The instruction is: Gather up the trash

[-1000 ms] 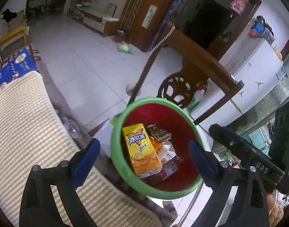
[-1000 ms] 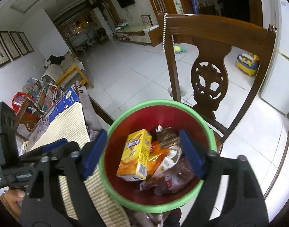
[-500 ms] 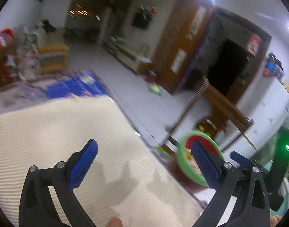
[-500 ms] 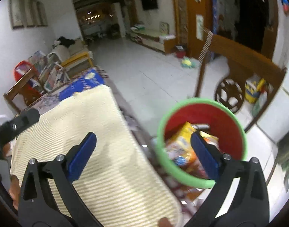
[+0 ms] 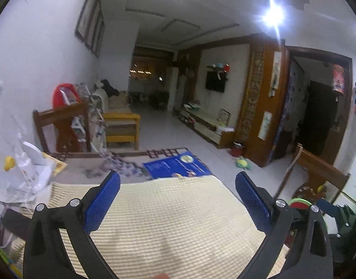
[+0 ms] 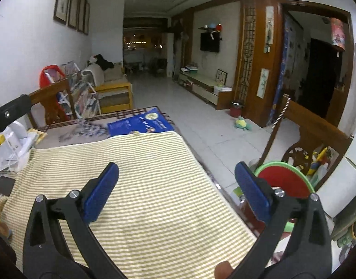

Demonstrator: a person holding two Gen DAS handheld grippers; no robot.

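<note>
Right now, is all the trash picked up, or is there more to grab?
Looks nearly done. The striped cloth on the table has no trash on it. Nothing is in hand: the left gripper and right gripper are both open and empty. The bin sits beside the table; its inside is hidden from here. The papers by the wall may be left.

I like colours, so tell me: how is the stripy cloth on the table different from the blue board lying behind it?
The stripy cloth is pale yellow with thin stripes; the blue board is deep blue with round printed badges. The cloth is much bigger and covers the near part of the table; the board is smaller and lies at the far end. The cloth looks soft and woven; the board looks stiff and smooth. Both lie flat on the same table, and the cloth's far edge meets the board.
</note>
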